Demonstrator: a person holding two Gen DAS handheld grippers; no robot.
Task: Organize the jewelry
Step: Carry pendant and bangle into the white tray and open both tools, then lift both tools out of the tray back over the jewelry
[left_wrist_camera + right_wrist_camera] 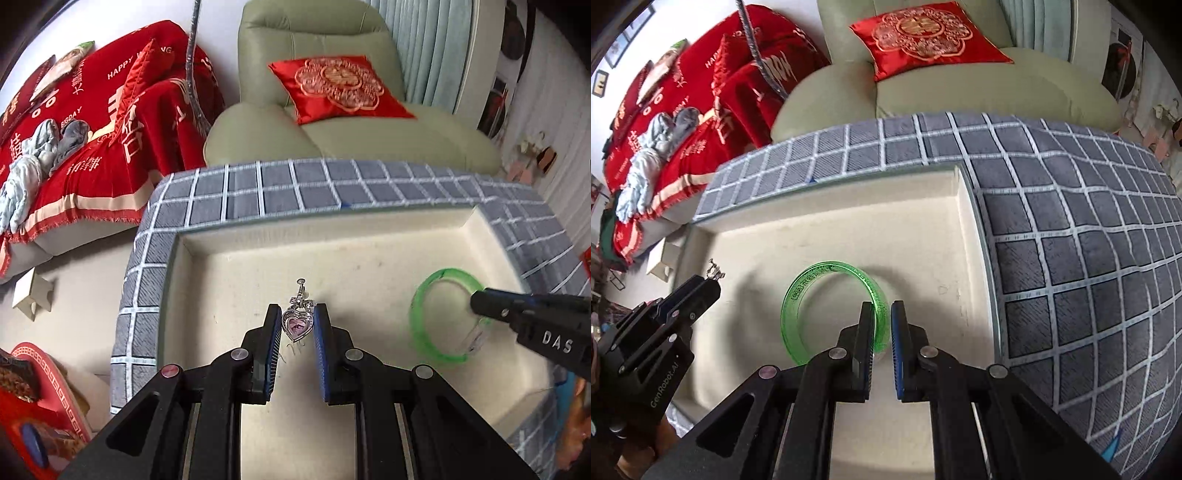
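My left gripper (297, 319) is shut on a silver heart pendant (295, 325) with a pink stone, its clasp sticking out past the fingertips. It hangs over the cream tray (229, 280). My right gripper (879, 317) is shut on the rim of a translucent green bangle (812, 284), also over the tray's floor (849, 229). In the left wrist view the green bangle (421, 317) shows at the right with the right gripper (480, 306) clamped on it. In the right wrist view the left gripper (713, 282) appears at the left with the pendant's clasp (714, 272) peeking out.
The tray sits on a surface covered in grey checked cloth (1071, 221). Behind it stand a green armchair (332, 140) with a red cushion (340, 88) and a sofa under a red blanket (92, 147). A small white box (31, 295) lies on the floor at left.
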